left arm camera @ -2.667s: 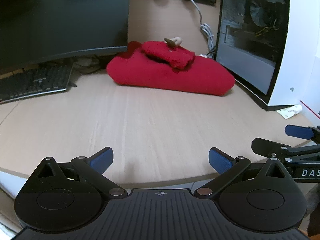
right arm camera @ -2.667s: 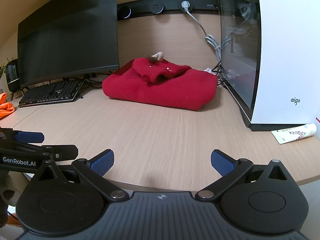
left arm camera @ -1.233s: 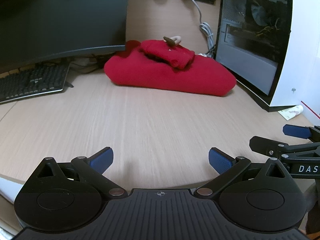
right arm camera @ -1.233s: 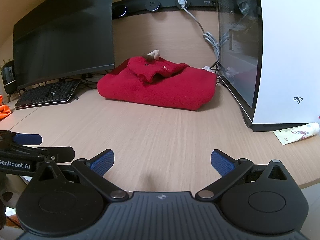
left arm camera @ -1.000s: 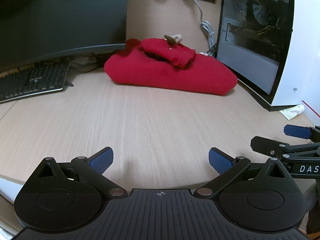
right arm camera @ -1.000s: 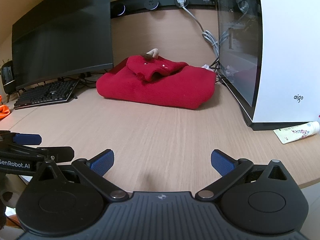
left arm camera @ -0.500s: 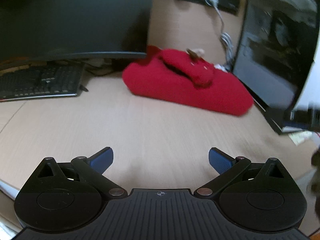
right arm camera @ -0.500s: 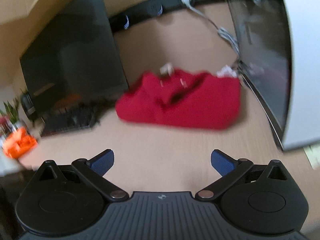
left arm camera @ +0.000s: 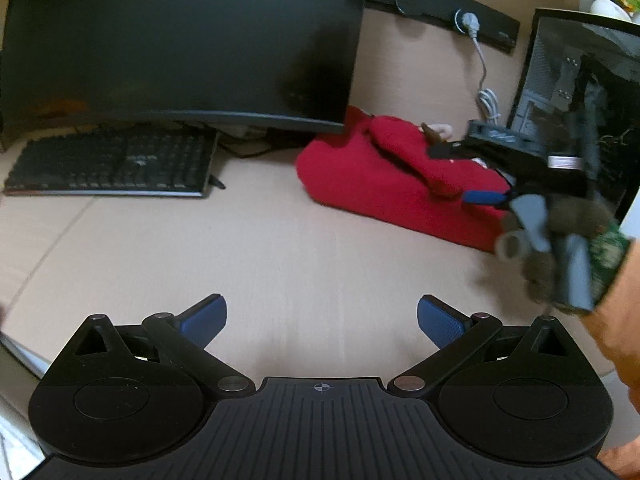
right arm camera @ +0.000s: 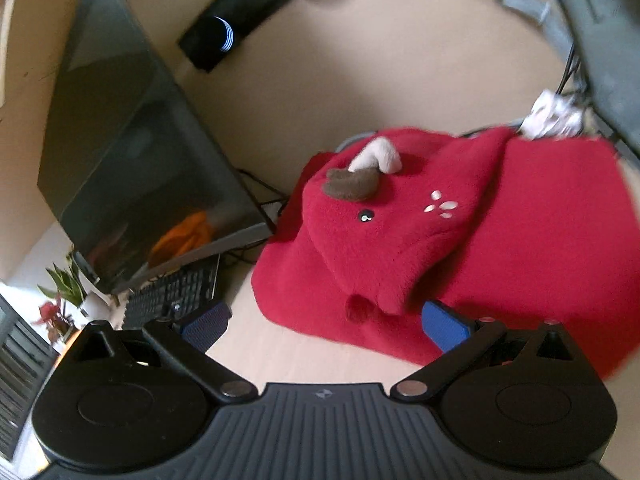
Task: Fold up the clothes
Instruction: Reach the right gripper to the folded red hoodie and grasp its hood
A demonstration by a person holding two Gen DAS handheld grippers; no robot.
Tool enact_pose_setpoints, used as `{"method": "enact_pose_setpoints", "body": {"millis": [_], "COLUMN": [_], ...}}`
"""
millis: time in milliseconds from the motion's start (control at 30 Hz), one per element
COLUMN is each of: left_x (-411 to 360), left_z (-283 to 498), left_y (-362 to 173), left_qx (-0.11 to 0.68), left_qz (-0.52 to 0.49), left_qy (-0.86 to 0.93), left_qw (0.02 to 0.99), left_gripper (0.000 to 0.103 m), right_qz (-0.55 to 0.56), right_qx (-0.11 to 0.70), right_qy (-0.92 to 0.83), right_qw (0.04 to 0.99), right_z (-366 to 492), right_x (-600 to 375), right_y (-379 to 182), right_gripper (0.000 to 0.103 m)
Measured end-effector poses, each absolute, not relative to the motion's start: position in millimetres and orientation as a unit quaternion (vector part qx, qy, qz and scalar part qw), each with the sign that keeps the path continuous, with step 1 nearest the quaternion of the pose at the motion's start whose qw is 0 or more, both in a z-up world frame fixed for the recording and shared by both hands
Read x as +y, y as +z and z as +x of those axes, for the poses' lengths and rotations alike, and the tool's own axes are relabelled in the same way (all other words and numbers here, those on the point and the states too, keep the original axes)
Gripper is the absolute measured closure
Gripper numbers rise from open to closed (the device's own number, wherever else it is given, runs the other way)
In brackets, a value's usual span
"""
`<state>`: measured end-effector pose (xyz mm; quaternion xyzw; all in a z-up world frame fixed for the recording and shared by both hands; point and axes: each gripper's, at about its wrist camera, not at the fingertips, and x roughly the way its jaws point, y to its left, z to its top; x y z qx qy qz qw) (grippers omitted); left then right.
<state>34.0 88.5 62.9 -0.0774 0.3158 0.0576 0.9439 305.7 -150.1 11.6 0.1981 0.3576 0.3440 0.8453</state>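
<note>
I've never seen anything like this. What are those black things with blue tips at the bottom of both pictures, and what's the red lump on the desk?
No robot arm is here. A person holds a pair of hand-held tongs in each hand, and a wide-angle camera on each looks forward along the two blue-tipped fingers. One picture comes from the left tongs, open over the bare wooden desk. The other comes from the right tongs, also open and holding nothing, close above the red fleece garment. It lies bundled, with a hood showing a small horn, ear and eye. The left view also catches the right tongs from the side, with the gloved hand gripping them. Behind stand a monitor, a keyboard and a computer case.
</note>
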Motion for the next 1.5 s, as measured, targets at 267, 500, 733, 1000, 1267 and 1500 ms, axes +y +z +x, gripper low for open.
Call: {"method": "enact_pose_setpoints", "body": {"millis": [267,500,733,1000,1267,1500], "left_x": [100,113,128,128,141,160], "left_z": [17,10,13,28,35,29], "left_y": [66,68,69,76,58,40], "left_qx": [0.318,0.314,0.296,0.259,0.288,0.331], "left_qz": [-0.068,-0.076,-0.099,-0.115,-0.134,-0.141], "left_qy": [0.098,0.109,0.096,0.043,0.044,0.113], "left_qw": [0.941,0.94,0.945,0.958,0.947,0.926], "left_gripper": [0.0,0.0,0.0,0.0,0.0,0.0], "right_qz": [0.229,0.248,0.255,0.14,0.076,0.066], "right_qx": [0.349,0.274,0.176,0.138,0.288,0.31], "right_qy": [0.411,0.453,0.486,0.447,0.418,0.443], "right_qw": [0.81,0.811,0.817,0.873,0.858,0.839], "right_z": [349,353,326,270,279,269], "right_x": [-109,-104,-135,-134,-119,-83], "right_y": [28,111,229,322,143,28], "right_gripper": [0.0,0.0,0.0,0.0,0.0,0.0]}}
